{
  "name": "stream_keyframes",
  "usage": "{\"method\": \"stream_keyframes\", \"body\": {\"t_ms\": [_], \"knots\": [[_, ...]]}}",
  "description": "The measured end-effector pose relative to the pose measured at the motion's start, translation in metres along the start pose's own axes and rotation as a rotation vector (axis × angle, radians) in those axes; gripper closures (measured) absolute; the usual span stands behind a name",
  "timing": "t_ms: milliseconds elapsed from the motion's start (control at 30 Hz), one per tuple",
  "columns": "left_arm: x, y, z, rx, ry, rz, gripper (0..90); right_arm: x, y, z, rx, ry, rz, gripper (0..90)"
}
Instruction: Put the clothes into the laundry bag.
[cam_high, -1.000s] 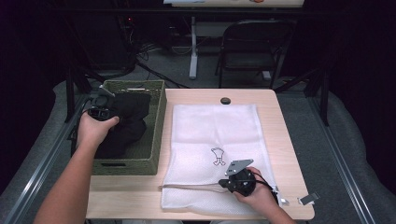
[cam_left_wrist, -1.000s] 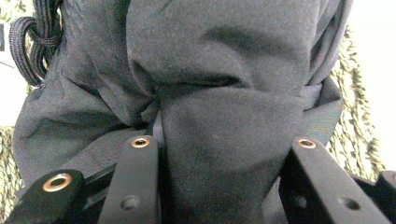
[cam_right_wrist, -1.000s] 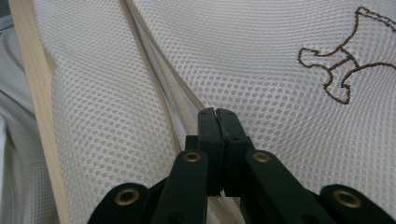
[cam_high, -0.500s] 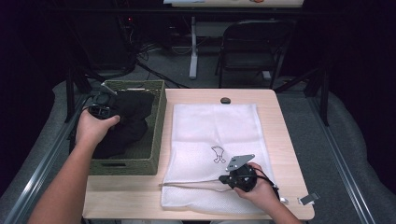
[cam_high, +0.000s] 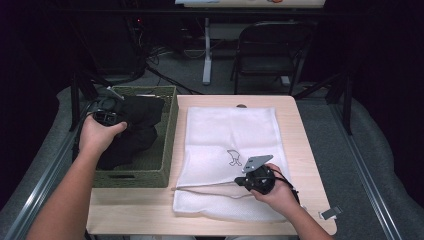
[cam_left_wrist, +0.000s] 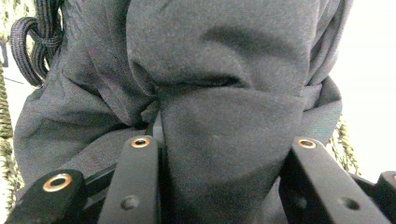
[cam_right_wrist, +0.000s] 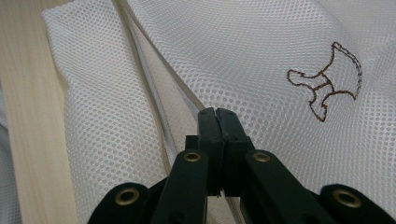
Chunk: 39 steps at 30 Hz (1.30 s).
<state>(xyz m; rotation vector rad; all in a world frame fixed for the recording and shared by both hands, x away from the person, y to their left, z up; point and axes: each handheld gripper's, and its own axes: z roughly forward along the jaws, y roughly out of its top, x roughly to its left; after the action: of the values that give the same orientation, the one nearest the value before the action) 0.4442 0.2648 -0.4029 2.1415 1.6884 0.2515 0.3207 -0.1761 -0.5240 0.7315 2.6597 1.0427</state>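
Left gripper at the far-left corner of the woven green basket, fingers partly closed and clamped on a thick fold of dark fabric. Dark garment bunched inside the basket, gripped portion pulled up toward the basket's left rim. In the left gripper view the garment bulges between the fingers; black braided cord loops at upper left of that view.

Right gripper low over the near part of the white mesh bag, fingers fully closed, pads pressed flat together. Tips sit right at the zipper seam running along the mesh; cannot tell for sure whether a thin fold or zipper pull is pinched between them. Brown stitched emblem on the mesh just right of the tips; same emblem just beyond the gripper in the high view.

Bag lies flat on the wooden bench, just beside the basket's right wall. Small dark round object at the bench's far edge, touching the bag's far hem. Small metal clip at the near-right corner, apart from the bag.
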Motion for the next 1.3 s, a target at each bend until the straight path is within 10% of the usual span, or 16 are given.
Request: {"method": "stream_keyframes", "body": {"t_ms": [1300], "knots": [[-0.004, -0.009, -0.022, -0.011, -0.035, 0.036, 61.8, -0.034, 0.042, -0.032, -0.073, -0.059, -0.033, 90.0]]}}
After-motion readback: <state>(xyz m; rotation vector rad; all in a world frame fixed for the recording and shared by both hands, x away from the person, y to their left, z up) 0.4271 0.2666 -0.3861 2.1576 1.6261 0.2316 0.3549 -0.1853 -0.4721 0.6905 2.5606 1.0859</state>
